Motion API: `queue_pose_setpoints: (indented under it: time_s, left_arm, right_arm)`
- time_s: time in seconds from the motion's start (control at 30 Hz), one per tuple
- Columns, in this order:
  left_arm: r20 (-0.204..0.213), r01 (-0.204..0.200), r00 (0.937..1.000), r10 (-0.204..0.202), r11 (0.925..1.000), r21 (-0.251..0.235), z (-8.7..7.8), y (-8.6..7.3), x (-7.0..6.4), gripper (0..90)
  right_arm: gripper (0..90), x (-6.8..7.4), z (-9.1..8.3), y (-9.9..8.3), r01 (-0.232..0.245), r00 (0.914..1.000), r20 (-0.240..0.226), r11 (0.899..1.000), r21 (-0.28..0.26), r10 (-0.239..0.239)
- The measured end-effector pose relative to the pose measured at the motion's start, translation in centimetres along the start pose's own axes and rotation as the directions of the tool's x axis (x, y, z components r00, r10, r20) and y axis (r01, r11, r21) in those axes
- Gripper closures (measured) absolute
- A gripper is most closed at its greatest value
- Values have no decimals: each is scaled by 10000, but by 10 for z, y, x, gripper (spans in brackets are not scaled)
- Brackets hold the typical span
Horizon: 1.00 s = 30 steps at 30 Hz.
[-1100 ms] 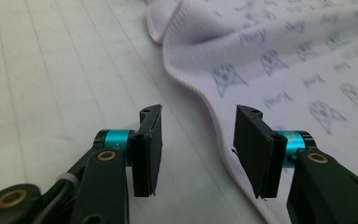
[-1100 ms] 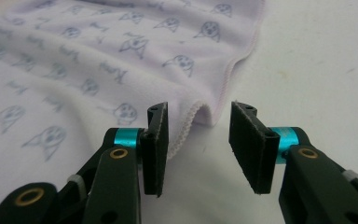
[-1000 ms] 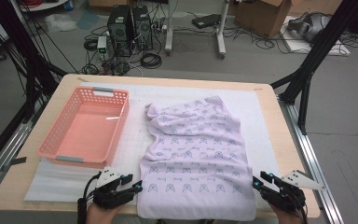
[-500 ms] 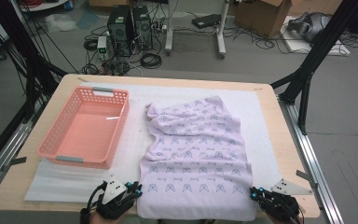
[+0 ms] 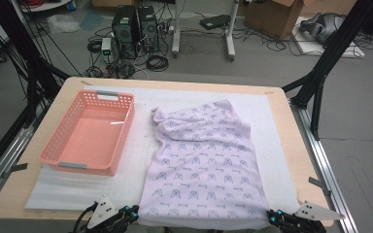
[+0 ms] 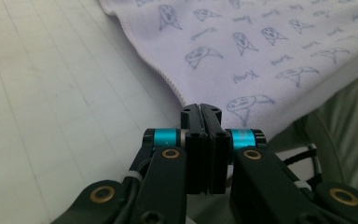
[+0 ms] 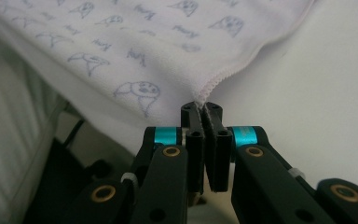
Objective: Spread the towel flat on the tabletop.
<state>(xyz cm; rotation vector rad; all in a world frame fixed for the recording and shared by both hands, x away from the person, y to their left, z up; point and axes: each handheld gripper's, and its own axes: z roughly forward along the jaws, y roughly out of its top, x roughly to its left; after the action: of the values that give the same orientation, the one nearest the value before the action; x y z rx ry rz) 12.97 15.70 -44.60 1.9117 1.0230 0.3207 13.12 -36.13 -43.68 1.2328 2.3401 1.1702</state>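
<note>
cloth (image 5: 204, 165) with a printed pattern lies spread on the surface (image 5: 291, 145), right of the pink basket (image 5: 90, 131), its near edge at the surface's front edge. the gripper views show what the high view cannot: left tool (image 6: 201, 108) and right tool (image 7: 201, 106) each clenched on a near corner of the cloth. both sit low at the front edge, pointing forward.

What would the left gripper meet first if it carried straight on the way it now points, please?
Probably the patterned towel: the left gripper, jaws shut at the towel's near corner, points along that cloth; depth is unclear.
</note>
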Motion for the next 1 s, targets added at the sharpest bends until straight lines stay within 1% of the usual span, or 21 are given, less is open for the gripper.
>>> queue_pose_setpoints:
  time_s: [0.03,0.07,0.1,0.13,0.17,0.2,0.23,0.3,0.33,0.4,0.43,0.5,0.53,0.57,0.6,0.63,0.67,0.73,0.83,0.93,1.0]
  left_arm:
    - [83,-5,10000,4,10000,84,1,-2,-2,873]
    - [151,50,9999,-52,9999,118,3,-3,-2,814]
    - [111,263,9996,-264,9996,112,5,-2,-1,662]
    - [13,404,9992,-404,9992,-30,7,1,1,584]
    - [-106,426,9990,-429,9987,-272,8,3,2,551]
    - [-194,499,9985,-509,9975,-493,10,7,4,521]
    - [-245,502,9984,-517,9971,-565,13,10,6,515]
    - [-360,529,9978,-550,9970,-569,22,15,10,508]
    - [-455,551,9973,-573,9973,-485,28,17,13,506]
    - [-493,636,9967,-651,9975,-299,40,20,17,515]
    - [-492,682,9964,-692,9974,-230,45,21,18,516]
    - [-513,516,9973,-534,9980,-351,52,23,17,548]
    - [-599,380,9974,-402,9986,-372,53,22,16,571]
    - [-704,-12,9975,-13,9994,-360,54,21,13,651]
    - [-946,-408,9948,368,9983,-412,55,20,11,734]
    - [-778,-320,9965,290,9988,-374,54,20,10,816]
    - [-791,-271,9966,249,9993,-271,53,21,9,857]
    - [-747,-256,9969,245,9996,-132,48,20,8,865]
    - [-538,2,9986,-7,9999,-101,35,14,6,865]
    - [-365,-41,9993,39,10000,-51,22,9,1,865]
    - [-269,-135,9995,135,9999,14,14,3,-3,864]
  right_arm:
    - [851,2,1,-1,-22,10000,-43,9997,241,23]
    - [735,3,2,-1,-83,10000,31,9994,346,82]
    - [662,2,3,-1,-221,9994,258,9993,314,213]
    - [654,1,3,1,-357,9989,308,9993,99,354]
    - [619,0,2,4,-388,9985,368,9991,-163,393]
    - [607,-1,3,7,-457,9975,520,9983,-370,476]
    - [607,-1,5,11,-430,9969,639,9978,-497,461]
    - [585,-3,14,17,-334,9936,1069,9986,-417,377]
    - [585,-4,19,19,-301,9926,1164,9989,-363,341]
    - [580,-8,31,23,-283,9890,1452,9995,-106,296]
    - [580,-9,36,25,-323,9880,1510,9995,-21,323]
    - [591,-12,44,27,-353,9868,1585,9993,117,330]
    - [626,-13,46,28,-345,9862,1623,9994,34,334]
    - [671,-13,46,28,-365,9858,1639,9993,28,356]
    - [779,-14,45,27,-432,9859,1621,9991,16,424]
    - [864,-15,44,27,-494,9901,1312,9988,-7,491]
    - [869,-16,44,25,-546,9916,1171,9985,-48,548]
    - [876,-14,41,24,-545,9923,1116,9985,-37,546]
    - [879,-11,33,19,-366,9957,858,9993,24,363]
    - [881,-5,23,14,-271,9982,530,9996,-25,272]
    - [882,1,16,11,-31,9992,408,9999,101,27]
